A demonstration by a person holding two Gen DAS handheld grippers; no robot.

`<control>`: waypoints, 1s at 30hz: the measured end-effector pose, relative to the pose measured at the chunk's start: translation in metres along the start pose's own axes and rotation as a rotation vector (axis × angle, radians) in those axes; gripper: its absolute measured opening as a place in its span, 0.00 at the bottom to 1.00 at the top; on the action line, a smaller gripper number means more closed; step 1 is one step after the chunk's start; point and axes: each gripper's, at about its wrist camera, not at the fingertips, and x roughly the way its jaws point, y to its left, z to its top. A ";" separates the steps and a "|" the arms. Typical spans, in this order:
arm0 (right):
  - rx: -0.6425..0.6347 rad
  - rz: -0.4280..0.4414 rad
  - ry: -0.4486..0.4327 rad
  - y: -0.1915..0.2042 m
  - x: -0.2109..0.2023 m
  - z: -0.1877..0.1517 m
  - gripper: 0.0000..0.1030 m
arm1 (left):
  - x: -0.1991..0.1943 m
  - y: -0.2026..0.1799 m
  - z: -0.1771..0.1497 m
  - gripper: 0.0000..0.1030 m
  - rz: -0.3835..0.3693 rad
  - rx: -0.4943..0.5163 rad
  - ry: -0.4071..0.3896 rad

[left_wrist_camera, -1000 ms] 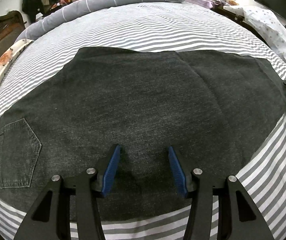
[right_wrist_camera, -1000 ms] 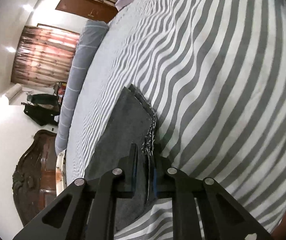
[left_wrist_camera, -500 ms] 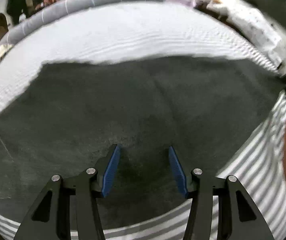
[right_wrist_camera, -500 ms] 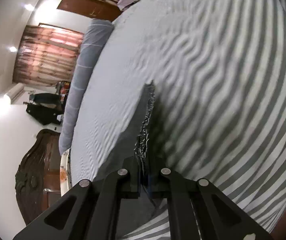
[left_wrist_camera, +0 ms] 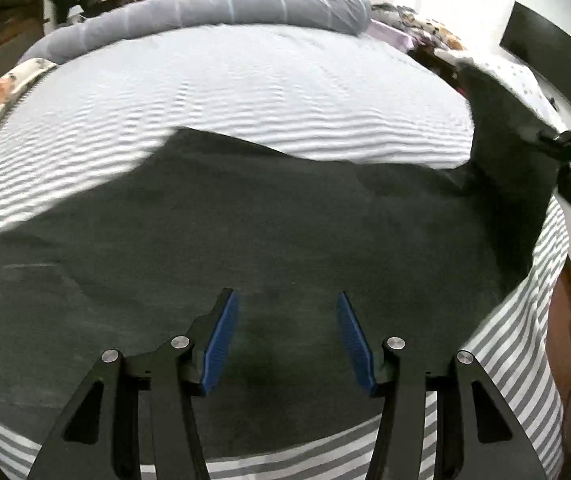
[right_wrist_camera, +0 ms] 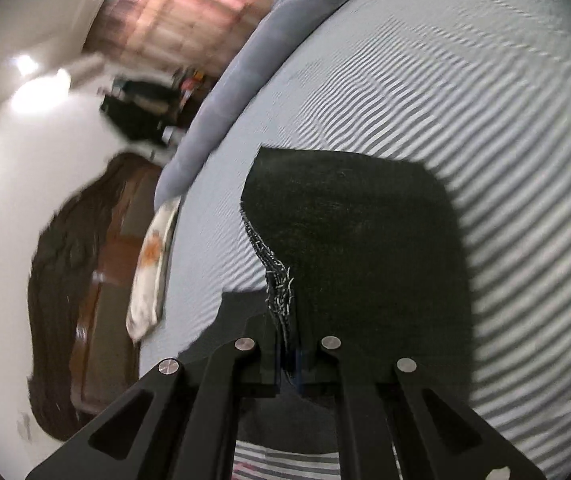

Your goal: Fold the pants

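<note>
Lying across the near part of the striped bed sheet, the dark grey pants no longer sit flat as they did a second ago: their right end now stands up off the bed in a raised flap, where before it lay spread to the bed's right side. The right gripper has its fingers closed on the frayed hem of that lifted end, and the cloth hangs in front of its camera; in the left wrist view this gripper shows at the far right edge, higher than earlier. The left gripper hovers just above the middle of the pants, its blue pads spread apart and holding nothing, much as it was a second ago. The far edge of the pants now runs in an uneven line, dipping in the middle, while the near edge lies close to the foot of the bed. Beyond the pants a wide stretch of sheet is bare up to the grey bolster at the head. A floral pillow lies at the left side, and a wooden headboard stands beyond it.
</note>
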 end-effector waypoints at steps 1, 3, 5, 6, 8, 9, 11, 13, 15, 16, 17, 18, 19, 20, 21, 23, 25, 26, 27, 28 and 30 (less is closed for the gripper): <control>-0.007 0.004 0.024 0.009 0.015 -0.004 0.06 | -0.006 0.011 0.001 0.52 0.002 0.000 -0.006; -0.027 0.001 0.068 0.027 0.043 -0.014 0.06 | -0.012 0.025 0.002 0.52 0.014 -0.005 -0.014; -0.043 -0.001 0.111 0.040 0.069 -0.025 0.06 | -0.019 0.044 -0.001 0.52 0.017 -0.026 -0.014; -0.046 -0.001 0.138 0.047 0.086 -0.032 0.06 | -0.021 0.051 -0.001 0.52 0.018 -0.037 -0.016; -0.072 -0.010 0.183 0.060 0.109 -0.045 0.06 | -0.022 0.066 -0.003 0.54 0.023 -0.079 -0.020; -0.088 -0.019 0.200 0.064 0.118 -0.050 0.06 | -0.023 0.073 -0.005 0.54 0.024 -0.104 -0.021; -0.123 -0.039 0.246 0.073 0.137 -0.068 0.06 | -0.019 0.082 -0.008 0.54 0.001 -0.166 -0.023; -0.143 -0.060 0.275 0.075 0.148 -0.081 0.06 | -0.017 0.092 -0.014 0.54 -0.044 -0.234 -0.010; -0.167 -0.079 0.302 0.078 0.159 -0.093 0.06 | -0.014 0.098 -0.016 0.54 -0.097 -0.287 0.001; -0.187 -0.101 0.318 0.078 0.164 -0.100 0.07 | -0.013 0.101 -0.016 0.54 -0.115 -0.311 0.006; -0.201 -0.112 0.334 0.079 0.168 -0.105 0.07 | -0.012 0.104 -0.016 0.54 -0.134 -0.332 0.009; -0.206 -0.123 0.350 0.077 0.171 -0.110 0.09 | -0.012 0.107 -0.015 0.54 -0.148 -0.350 0.006; -0.203 -0.135 0.360 0.075 0.174 -0.114 0.11 | -0.013 0.109 -0.014 0.54 -0.145 -0.369 -0.006; -0.201 -0.132 0.370 0.072 0.175 -0.115 0.13 | -0.015 0.110 -0.014 0.54 -0.136 -0.371 -0.021; -0.198 -0.126 0.383 0.070 0.177 -0.119 0.18 | -0.016 0.111 -0.012 0.54 -0.124 -0.367 -0.032; -0.181 -0.117 0.397 0.067 0.176 -0.123 0.25 | -0.018 0.111 -0.010 0.54 -0.103 -0.362 -0.055; -0.190 -0.112 0.404 0.068 0.172 -0.128 0.31 | -0.019 0.112 -0.009 0.54 -0.124 -0.379 -0.059; -0.197 -0.107 0.412 0.069 0.169 -0.131 0.33 | -0.021 0.112 -0.009 0.54 -0.140 -0.386 -0.071; -0.202 -0.106 0.416 0.069 0.167 -0.133 0.34 | -0.022 0.111 -0.008 0.54 -0.145 -0.383 -0.080; -0.205 -0.111 0.417 0.069 0.163 -0.135 0.34 | -0.023 0.109 -0.006 0.54 -0.141 -0.371 -0.090; -0.210 -0.121 0.412 0.067 0.151 -0.135 0.34 | -0.024 0.101 -0.005 0.54 -0.139 -0.341 -0.106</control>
